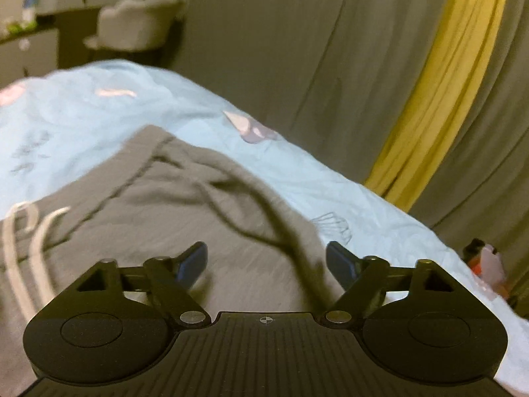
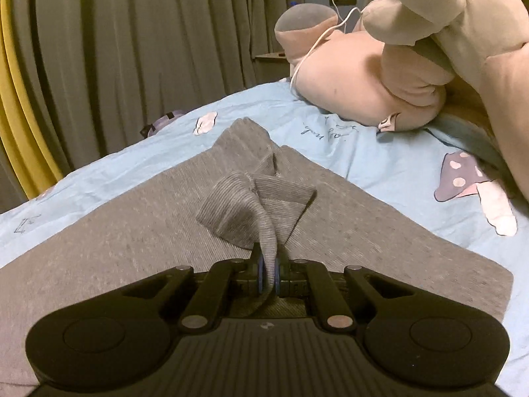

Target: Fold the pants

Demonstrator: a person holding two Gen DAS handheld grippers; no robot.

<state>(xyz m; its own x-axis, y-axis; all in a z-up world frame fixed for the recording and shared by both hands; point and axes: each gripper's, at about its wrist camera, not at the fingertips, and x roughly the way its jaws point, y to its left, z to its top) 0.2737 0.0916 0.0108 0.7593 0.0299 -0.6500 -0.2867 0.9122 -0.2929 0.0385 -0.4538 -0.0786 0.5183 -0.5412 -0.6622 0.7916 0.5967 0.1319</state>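
- left wrist view: the left gripper (image 1: 266, 261) sits at the bottom centre with its blue-padded fingers (image 1: 195, 259) spread apart and nothing between them.
- the grey pants (image 1: 185, 205) lie on the light blue bed sheet (image 1: 82, 109), filling the lower left and centre of the frame; white stripes (image 1: 20, 258) show on the cloth at the left edge, and a raised fold runs down towards the right finger.
- grey curtains (image 1: 297, 49) with a yellow strip (image 1: 439, 82) fill the upper right; a pale chair (image 1: 139, 23) is blurred at upper left.
- right wrist view: the right gripper (image 2: 268, 274) at bottom centre is clenched on a bunched ribbed part of the pants (image 2: 99, 248), which spread flat across the lower frame on the sheet.
- a pink and beige plush toy (image 2: 380, 82) lies at upper right, a white cable (image 2: 317, 39) draped over it.
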